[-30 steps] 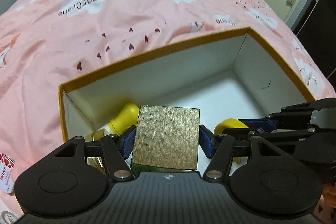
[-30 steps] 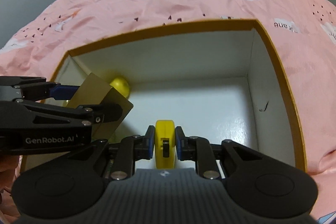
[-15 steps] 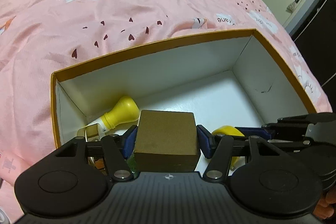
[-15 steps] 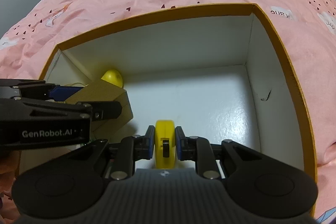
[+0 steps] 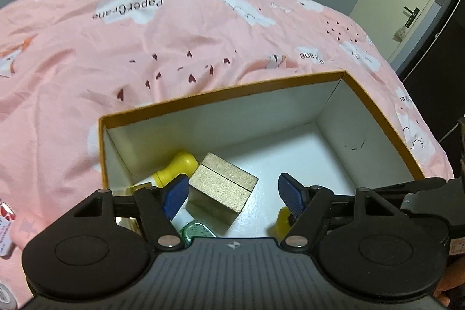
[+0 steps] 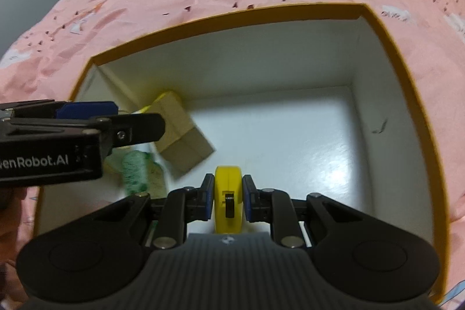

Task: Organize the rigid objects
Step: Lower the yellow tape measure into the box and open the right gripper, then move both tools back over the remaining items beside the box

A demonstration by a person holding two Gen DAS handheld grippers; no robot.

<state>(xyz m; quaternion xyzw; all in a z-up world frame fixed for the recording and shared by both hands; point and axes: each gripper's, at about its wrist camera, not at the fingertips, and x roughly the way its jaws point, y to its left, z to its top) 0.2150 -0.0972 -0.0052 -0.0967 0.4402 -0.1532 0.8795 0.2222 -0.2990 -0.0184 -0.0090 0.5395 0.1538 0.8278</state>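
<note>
Left tongs (image 5: 234, 195) spread, gold box (image 5: 222, 189) free

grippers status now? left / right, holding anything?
Left gripper: open, jaws just opened; gold box released, lying in the orange box.
Right gripper: shut on the yellow tape measure.

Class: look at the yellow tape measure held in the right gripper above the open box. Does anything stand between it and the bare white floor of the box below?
Nothing visible does. The right gripper holds the yellow tape measure over bare floor of the orange-rimmed cardboard box; the gold box lies to its left.
</note>
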